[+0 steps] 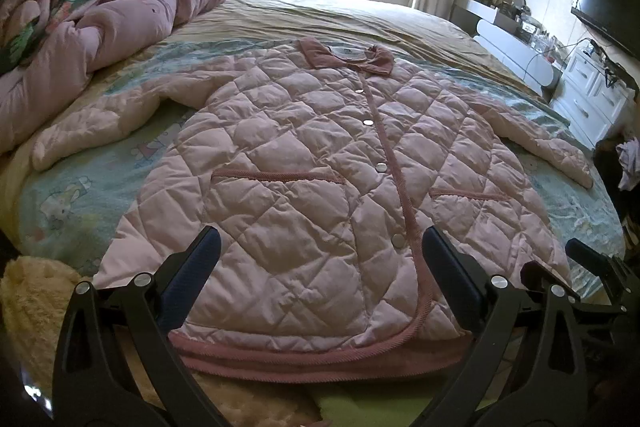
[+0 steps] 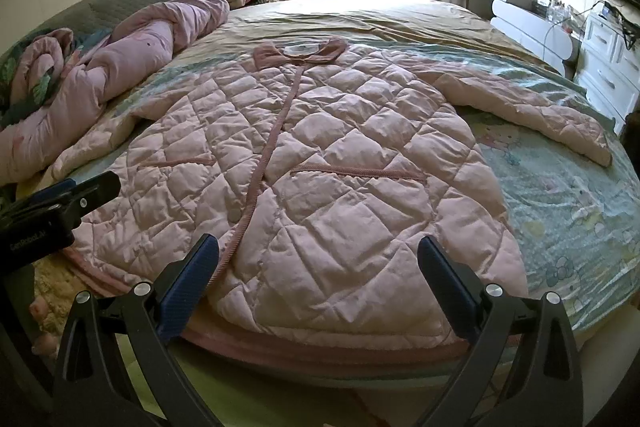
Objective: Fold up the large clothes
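A large pink quilted coat (image 1: 320,163) lies flat, front up, on the bed, collar away from me and both sleeves spread out. It also shows in the right wrist view (image 2: 320,155). My left gripper (image 1: 320,255) is open and empty, hovering over the coat's hem on its left half. My right gripper (image 2: 318,259) is open and empty over the hem on the right half. The right gripper also shows at the right edge of the left wrist view (image 1: 592,267), and the left gripper at the left edge of the right wrist view (image 2: 68,195).
A rolled pink duvet (image 1: 120,27) lies along the bed's left side. A patterned bed sheet (image 2: 568,211) covers the bed. A fluffy cream blanket (image 1: 36,303) is at the near left. White drawers (image 1: 592,99) and a TV (image 1: 608,7) stand on the right.
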Tool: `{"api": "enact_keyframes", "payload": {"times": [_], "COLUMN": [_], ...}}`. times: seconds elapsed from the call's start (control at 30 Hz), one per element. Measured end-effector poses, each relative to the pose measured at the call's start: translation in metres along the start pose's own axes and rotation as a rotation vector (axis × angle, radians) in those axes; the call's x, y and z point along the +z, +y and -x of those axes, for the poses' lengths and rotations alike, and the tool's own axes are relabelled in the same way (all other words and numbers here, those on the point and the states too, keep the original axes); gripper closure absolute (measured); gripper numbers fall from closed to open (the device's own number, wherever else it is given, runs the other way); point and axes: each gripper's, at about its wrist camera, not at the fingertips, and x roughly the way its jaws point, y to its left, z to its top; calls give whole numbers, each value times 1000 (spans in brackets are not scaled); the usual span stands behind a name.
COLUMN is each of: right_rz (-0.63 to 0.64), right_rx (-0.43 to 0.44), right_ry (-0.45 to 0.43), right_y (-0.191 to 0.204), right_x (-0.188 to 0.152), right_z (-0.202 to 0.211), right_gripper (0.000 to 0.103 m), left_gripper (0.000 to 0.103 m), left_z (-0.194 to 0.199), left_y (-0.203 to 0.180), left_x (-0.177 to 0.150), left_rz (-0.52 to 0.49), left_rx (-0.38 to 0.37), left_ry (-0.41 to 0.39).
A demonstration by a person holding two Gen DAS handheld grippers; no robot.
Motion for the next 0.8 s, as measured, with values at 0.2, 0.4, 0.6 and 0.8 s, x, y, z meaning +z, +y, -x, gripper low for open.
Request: {"api": "enact_keyframes", "payload": {"times": [0.2,0.4,0.6,0.8], "right_rz": [-7,-8,-7,8], "right_rx": [7,10,10,25], "right_ry": [6,12,20,29], "right_y": [0,-2,-5,-6], "right_x": [-1,-1,-1,3], "right_z": [-1,-3,-6,-13], "right_gripper": [4,4,4,4], "left_gripper": [9,9,9,9], "left_z": [0,0,-5,-9], "left_y": [0,0,7,7], "left_x": [-1,-1,0,-1], "left_rz": [0,0,-6,-6], "left_rx": [-1,-2,4,10], "left_ry": [-2,0,7,9]}}
